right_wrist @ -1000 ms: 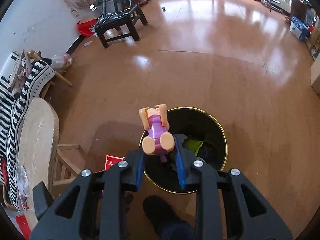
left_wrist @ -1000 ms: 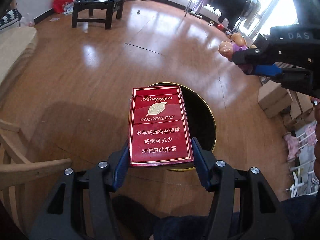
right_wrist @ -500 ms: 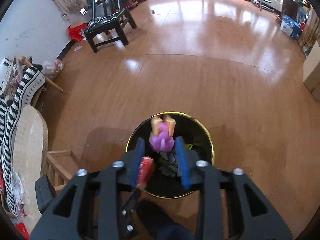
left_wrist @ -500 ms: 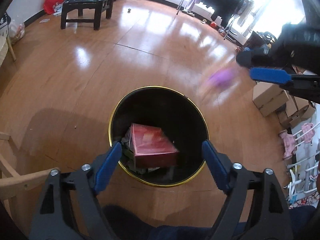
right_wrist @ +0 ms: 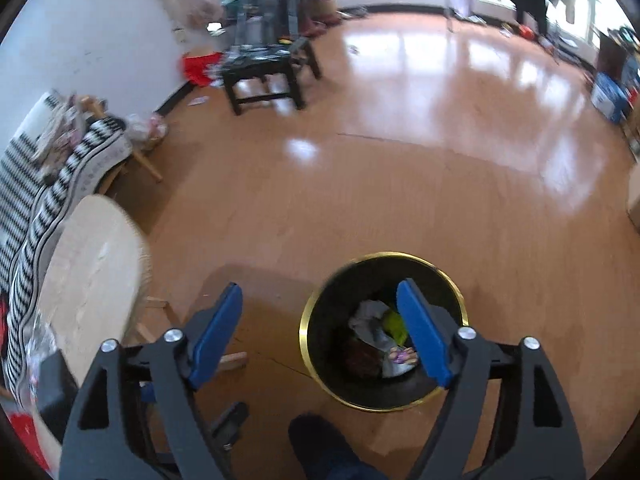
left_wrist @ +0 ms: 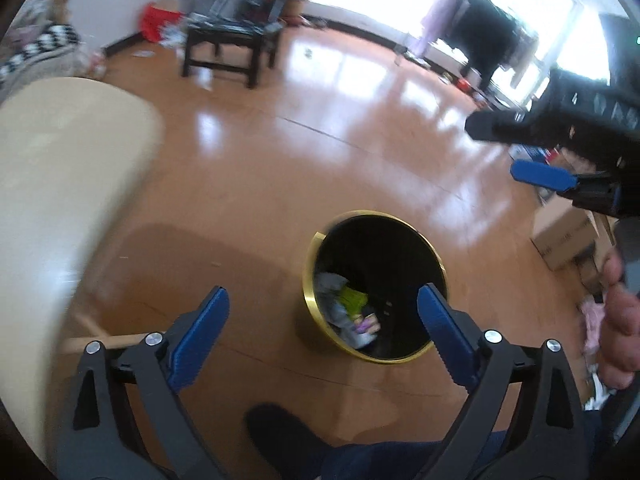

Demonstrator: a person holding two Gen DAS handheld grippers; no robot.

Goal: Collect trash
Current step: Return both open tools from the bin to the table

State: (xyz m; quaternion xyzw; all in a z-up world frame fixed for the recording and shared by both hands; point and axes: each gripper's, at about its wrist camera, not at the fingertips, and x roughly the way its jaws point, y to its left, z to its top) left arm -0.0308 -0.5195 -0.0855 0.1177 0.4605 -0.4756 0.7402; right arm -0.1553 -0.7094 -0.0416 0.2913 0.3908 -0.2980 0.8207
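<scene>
I see the red cigarette pack and purple doll (right_wrist: 402, 356), both clamped 1 second ago, now inside the gold-rimmed bin (left_wrist: 311, 276). Left gripper (left_wrist: 322, 316) and right gripper (right_wrist: 320, 312): jaws just opened wide, nothing between them, both above the bin.

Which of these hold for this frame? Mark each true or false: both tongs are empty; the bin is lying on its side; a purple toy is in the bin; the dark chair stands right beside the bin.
1. Both tongs are empty. True: the left tongs and right tongs stand open, nothing between them.
2. The bin lies on its side. False: it stands upright on the floor.
3. A purple toy is in the bin. True.
4. The dark chair stands right beside the bin. False: it is far across the floor, near the wall.
</scene>
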